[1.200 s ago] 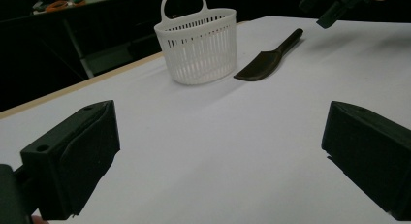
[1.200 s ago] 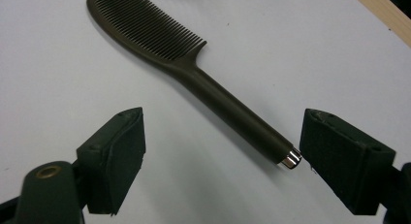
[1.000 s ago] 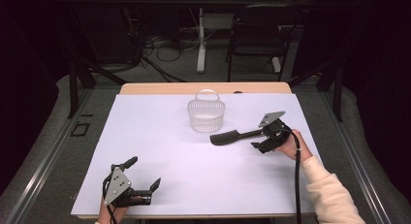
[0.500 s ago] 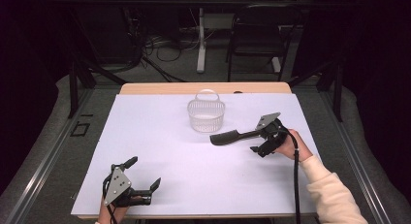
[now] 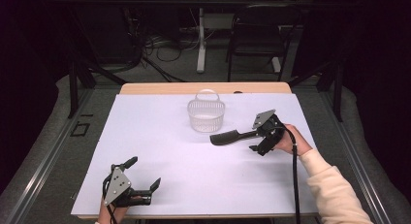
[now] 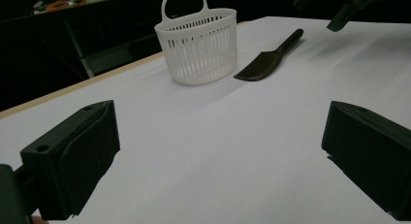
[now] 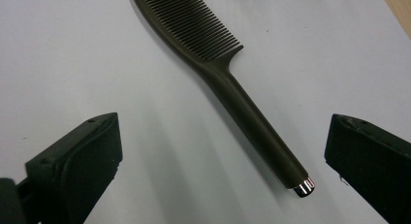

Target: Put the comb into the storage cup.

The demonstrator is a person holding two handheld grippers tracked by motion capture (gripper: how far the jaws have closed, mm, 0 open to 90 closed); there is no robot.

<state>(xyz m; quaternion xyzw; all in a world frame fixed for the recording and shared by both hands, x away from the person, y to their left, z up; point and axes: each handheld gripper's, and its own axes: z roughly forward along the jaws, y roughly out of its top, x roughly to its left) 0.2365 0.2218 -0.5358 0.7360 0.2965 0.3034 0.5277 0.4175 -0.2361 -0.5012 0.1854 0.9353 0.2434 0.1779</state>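
A black comb [image 5: 228, 137] lies flat on the white table cover, just right of a white slotted basket [image 5: 206, 115] with a loop handle. My right gripper [image 5: 253, 141] sits at the comb's handle end. In the right gripper view the comb handle [image 7: 252, 124] lies between the wide-apart jaws and touches neither; the gripper [image 7: 225, 136] is open. My left gripper [image 5: 144, 173] rests near the table's front left, open and empty. Its own view [image 6: 220, 132] looks across bare cover toward the basket [image 6: 198, 47] and the comb [image 6: 269, 59].
The white cover [image 5: 160, 136] spans the table, with a bare wooden strip [image 5: 160, 88] along the far edge. Beyond the table stand a dark chair [image 5: 257, 35], table legs and floor cables. A person's cream sleeve [image 5: 334, 190] comes in at the bottom right.
My right gripper has edged slightly left, closer over the comb's handle end. The comb, the basket and my left gripper have stayed put.
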